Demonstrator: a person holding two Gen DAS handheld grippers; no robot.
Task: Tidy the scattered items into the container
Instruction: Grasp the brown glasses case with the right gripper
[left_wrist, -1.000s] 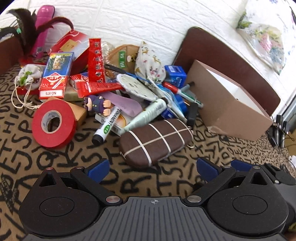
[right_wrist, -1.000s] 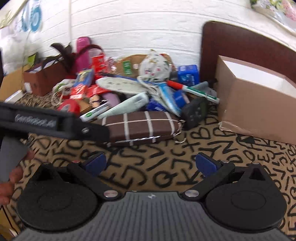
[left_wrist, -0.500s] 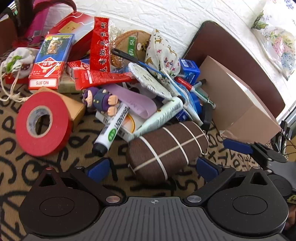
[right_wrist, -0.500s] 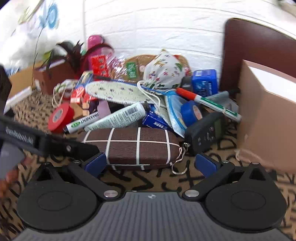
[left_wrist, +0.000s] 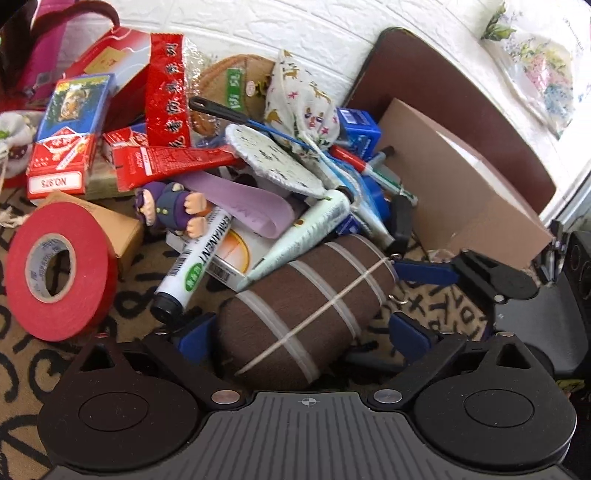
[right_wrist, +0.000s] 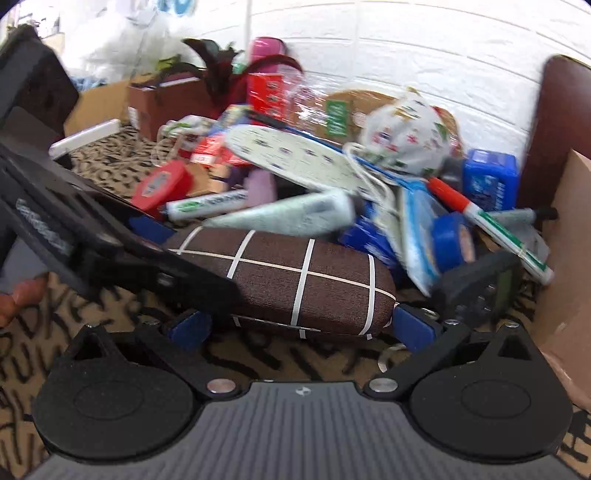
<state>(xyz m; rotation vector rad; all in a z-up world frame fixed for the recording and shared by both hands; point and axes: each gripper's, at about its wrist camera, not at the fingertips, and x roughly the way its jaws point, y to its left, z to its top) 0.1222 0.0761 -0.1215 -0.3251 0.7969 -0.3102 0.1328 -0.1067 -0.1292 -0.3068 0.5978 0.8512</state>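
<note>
Brown case (left_wrist: 306, 306) is straddled by left gripper (left_wrist: 303, 336) and right gripper (right_wrist: 299, 328), both spread wide, apparently positioned for lifting toward cardboard box (left_wrist: 461, 192).

Bare cloth (left_wrist: 55, 369) lies open before the brown case (left_wrist: 306, 310); behind it, clutter crowds against the cardboard box (left_wrist: 461, 192).

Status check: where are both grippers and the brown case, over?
Left gripper open, straddling near end of brown case. Right gripper open, straddling its other end. Case on the cloth, not lifted. Tube leans on it; cardboard box waiting right.
</note>
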